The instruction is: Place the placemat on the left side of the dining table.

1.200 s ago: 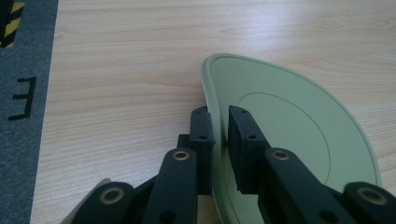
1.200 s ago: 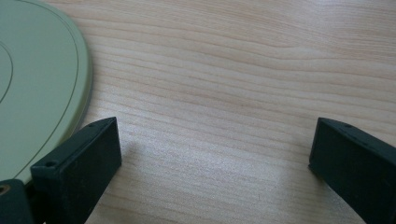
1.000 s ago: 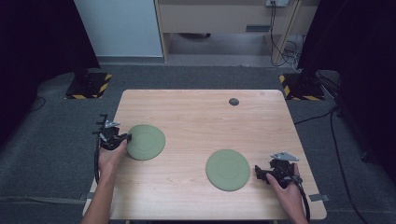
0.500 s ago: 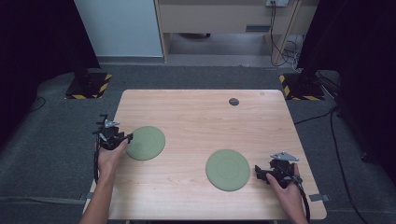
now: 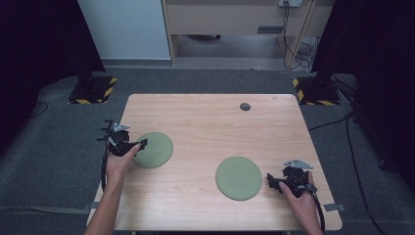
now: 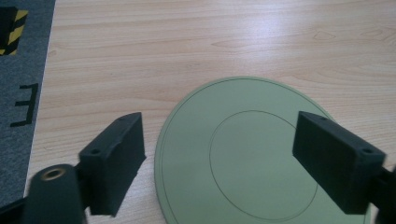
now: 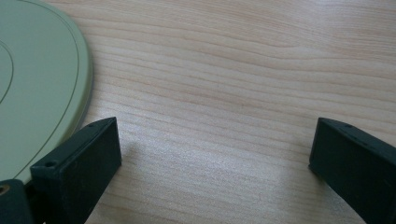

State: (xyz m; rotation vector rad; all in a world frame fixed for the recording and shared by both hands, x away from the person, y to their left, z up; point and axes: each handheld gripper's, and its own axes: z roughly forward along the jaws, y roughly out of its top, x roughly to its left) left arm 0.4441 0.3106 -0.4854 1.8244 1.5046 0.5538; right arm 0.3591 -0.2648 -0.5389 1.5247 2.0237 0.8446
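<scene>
The left gripper (image 6: 219,154) has just been opening its jaws, which now stand wide above the near green plate (image 6: 243,163), pads clear of it. Lift straight off before withdrawing, so the plate stays flat. The right gripper (image 7: 212,158) stands released beside the other green plate (image 7: 32,84).

light: even, from overhead, bright on the pale wooden table (image 5: 210,147) | surround: dark at both sides | shadows: soft, short | glare: faint sheen on wood in gripper views | blur: near black jaws soft
</scene>
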